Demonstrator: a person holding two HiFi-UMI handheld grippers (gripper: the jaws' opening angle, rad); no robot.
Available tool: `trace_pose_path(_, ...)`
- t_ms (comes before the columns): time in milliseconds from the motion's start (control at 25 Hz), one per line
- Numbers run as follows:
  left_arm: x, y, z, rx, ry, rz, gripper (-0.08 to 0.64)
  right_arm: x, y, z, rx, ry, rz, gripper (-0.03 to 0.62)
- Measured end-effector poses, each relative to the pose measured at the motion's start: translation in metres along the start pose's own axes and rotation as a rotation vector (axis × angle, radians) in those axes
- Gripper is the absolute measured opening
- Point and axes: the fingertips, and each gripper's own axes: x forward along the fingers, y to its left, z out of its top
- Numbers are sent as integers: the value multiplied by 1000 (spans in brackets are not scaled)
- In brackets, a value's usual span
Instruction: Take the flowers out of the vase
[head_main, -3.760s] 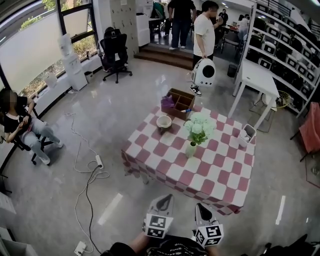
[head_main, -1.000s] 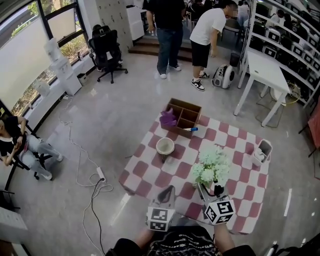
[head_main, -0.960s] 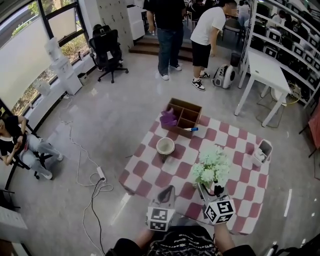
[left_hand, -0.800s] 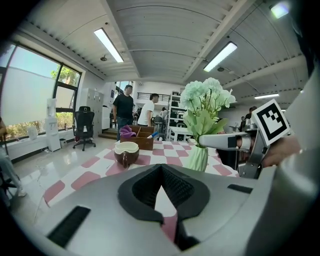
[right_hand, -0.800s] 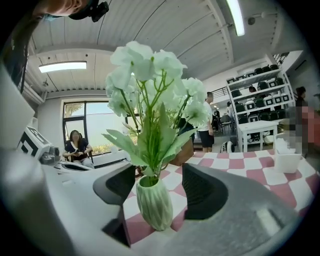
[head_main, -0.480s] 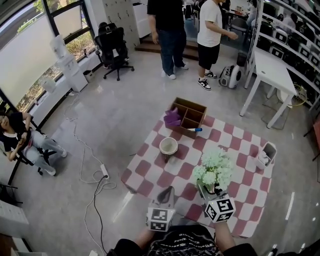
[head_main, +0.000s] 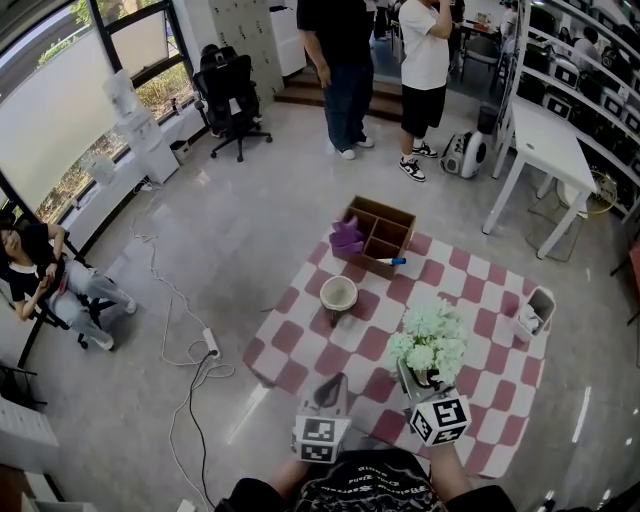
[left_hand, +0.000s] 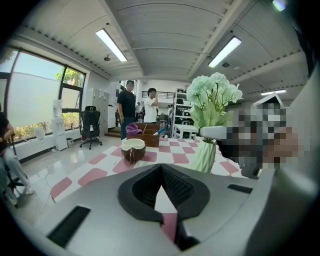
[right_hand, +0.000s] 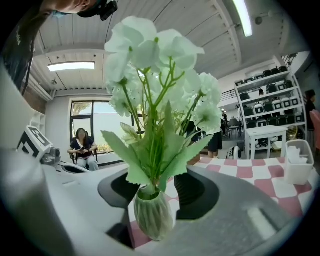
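A ribbed pale-green vase (right_hand: 152, 217) of white flowers (right_hand: 160, 75) stands near the front edge of the checked table (head_main: 480, 400). My right gripper (right_hand: 155, 189) has just been closing its jaws with the vase between them, and the pads now sit against the vase's two sides. From the head view the flowers (head_main: 430, 342) hide most of the vase, and the right gripper (head_main: 415, 376) reaches in under them. My left gripper (head_main: 333, 381) hangs shut and empty to the left of the vase (left_hand: 205, 156), its fingertips (left_hand: 161, 167) meeting.
A brown bowl (head_main: 338, 293) stands left of the flowers. At the far edge is a wooden box (head_main: 378, 228) with a purple thing (head_main: 347, 236). A white container (head_main: 530, 310) sits at the right. Two people (head_main: 345, 60) stand beyond the table, and a cable (head_main: 200, 350) lies on the floor.
Since the oldest frame I have come up to the table and the right gripper has reached the vase. Over the last second both grippers keep their places; the standing people have shifted.
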Motion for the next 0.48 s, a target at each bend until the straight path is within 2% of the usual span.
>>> trace_pose_path(480, 0, 1, -2, -7, 1, -1, 11, 0, 4, 8, -12, -27, 12, 178)
